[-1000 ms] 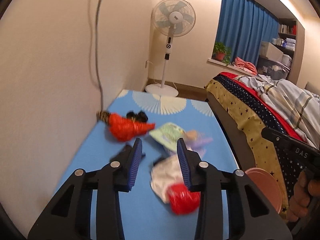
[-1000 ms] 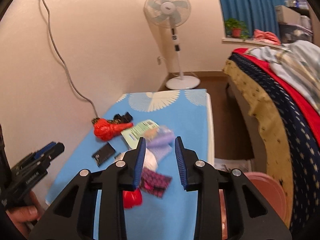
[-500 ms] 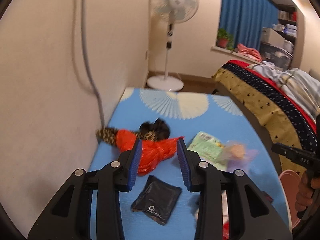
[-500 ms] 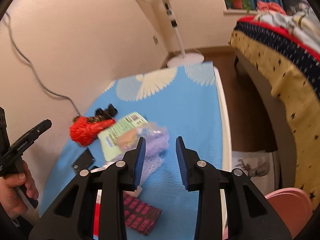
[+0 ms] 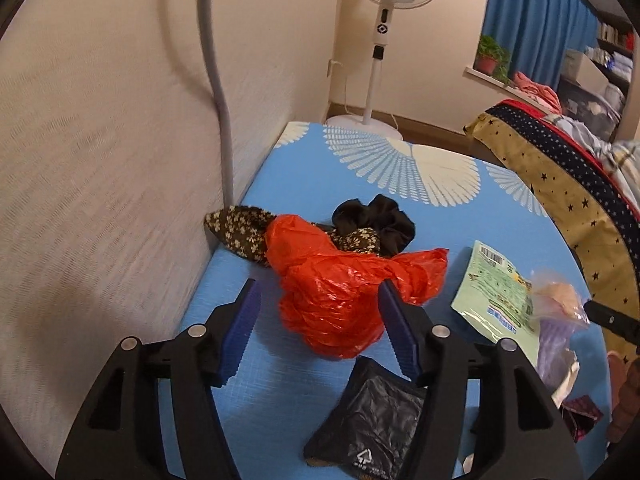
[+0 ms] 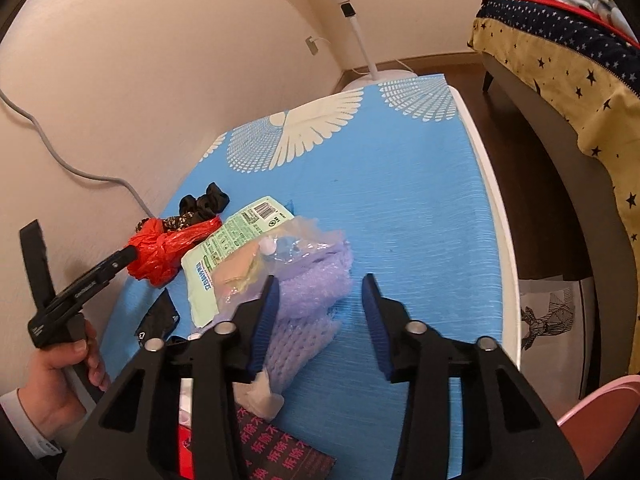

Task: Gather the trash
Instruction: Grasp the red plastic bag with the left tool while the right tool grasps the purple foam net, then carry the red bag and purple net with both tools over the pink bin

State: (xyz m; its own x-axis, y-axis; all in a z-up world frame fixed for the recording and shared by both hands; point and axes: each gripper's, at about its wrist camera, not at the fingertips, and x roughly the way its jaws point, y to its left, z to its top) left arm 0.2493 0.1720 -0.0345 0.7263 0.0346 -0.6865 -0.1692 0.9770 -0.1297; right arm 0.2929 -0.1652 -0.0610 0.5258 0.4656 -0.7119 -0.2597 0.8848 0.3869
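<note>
Left wrist view shows the left gripper (image 5: 320,332) with fingers opening around the red plastic bag (image 5: 336,284), which lies on the table (image 5: 400,208) beside the green packet (image 5: 496,292) and is best straddled fully before being pinched, while the right gripper (image 6: 318,320), closing, holds nothing.

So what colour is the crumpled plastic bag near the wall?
Red-orange plastic bag, clearest in the left wrist view.

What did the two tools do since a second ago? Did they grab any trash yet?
Both came down closer to the trash. The left tool moved over to the red plastic bag; its jaws are opening around the bag, not pressing it. The right tool sank beside the purple foam net; its jaws are closing, with nothing between them. Nothing is grabbed yet. The trash on the blue mat stayed put.
</note>
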